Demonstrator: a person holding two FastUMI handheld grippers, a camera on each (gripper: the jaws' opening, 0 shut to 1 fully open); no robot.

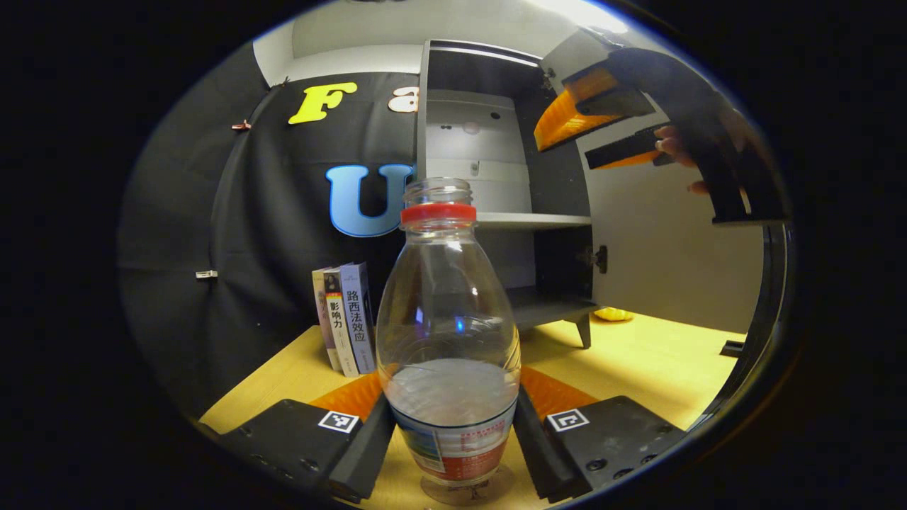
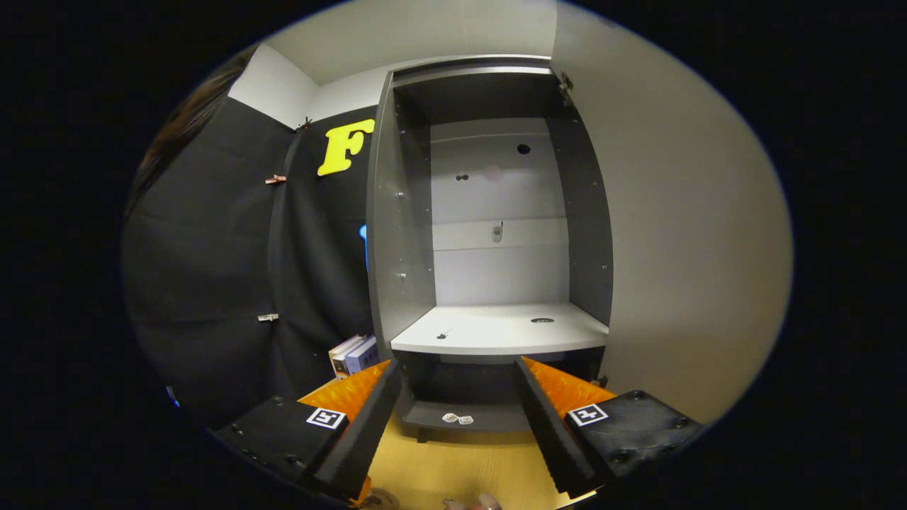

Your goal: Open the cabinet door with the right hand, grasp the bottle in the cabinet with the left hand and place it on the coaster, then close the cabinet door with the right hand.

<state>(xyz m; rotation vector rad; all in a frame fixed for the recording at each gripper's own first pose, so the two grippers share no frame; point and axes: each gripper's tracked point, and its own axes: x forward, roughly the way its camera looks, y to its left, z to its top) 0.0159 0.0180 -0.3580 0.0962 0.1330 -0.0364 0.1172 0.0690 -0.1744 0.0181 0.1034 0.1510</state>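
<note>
A clear, capless bottle [image 1: 448, 312] with a red neck ring and a little water stands upright on the wooden table, on a round see-through coaster [image 1: 434, 494]. My left gripper [image 1: 453, 405] holds it low, both fingers pressed against its sides near the label. Behind it stands the grey cabinet [image 1: 496, 219], its door [image 1: 666, 262] swung open to the right. My right gripper [image 1: 599, 131], held by a hand, hovers open high up by the door's top. In the right gripper view, the right gripper [image 2: 457, 365] faces the cabinet's bare shelf [image 2: 499, 329] with nothing between its fingers.
Three books [image 1: 345, 319] stand upright left of the cabinet against the black cloth wall. A small yellow object [image 1: 613, 314] lies on the table [image 1: 652, 361] under the open door. Two small tags [image 2: 457, 418] lie on the cabinet's bottom board.
</note>
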